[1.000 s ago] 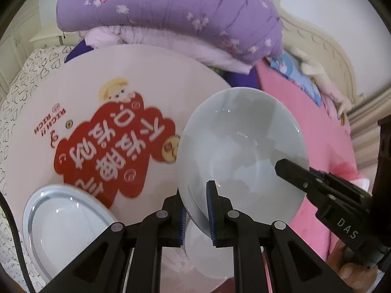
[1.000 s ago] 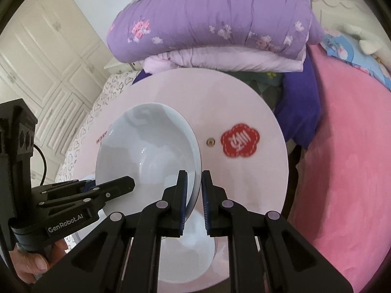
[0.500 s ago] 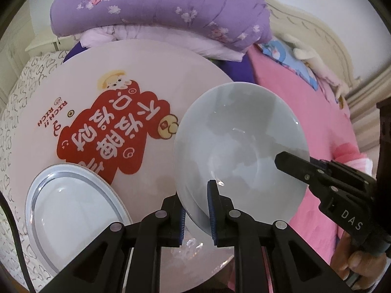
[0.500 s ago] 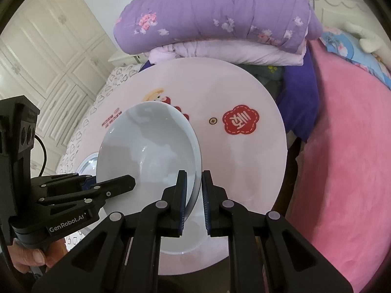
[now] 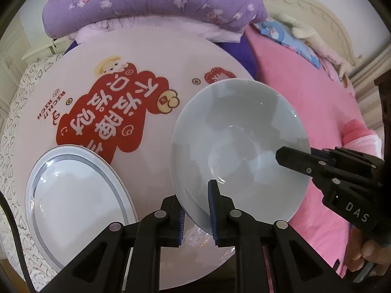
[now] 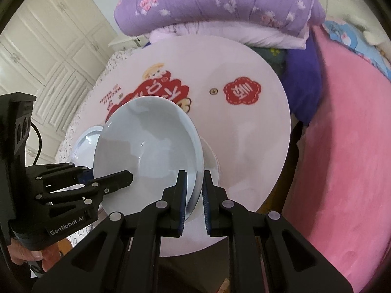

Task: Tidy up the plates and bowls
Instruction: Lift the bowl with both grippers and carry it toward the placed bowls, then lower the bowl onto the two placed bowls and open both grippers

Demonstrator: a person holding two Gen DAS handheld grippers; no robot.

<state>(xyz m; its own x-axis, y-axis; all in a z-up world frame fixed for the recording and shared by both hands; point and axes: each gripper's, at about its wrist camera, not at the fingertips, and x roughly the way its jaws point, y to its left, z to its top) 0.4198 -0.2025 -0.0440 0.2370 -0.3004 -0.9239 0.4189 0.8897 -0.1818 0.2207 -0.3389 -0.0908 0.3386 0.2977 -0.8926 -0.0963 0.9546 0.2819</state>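
A home bedroom is shown. A round pink folding table, printed with a red cartoon design, is set up beside a bed covered in a bright pink blanket. A folded purple floral quilt is stacked at the far side of the table, and a carved cream headboard is seen at the end of the bed. Cream panelled wardrobe doors are lined along the wall. A heart-patterned white sheet is spread to the left of the table.
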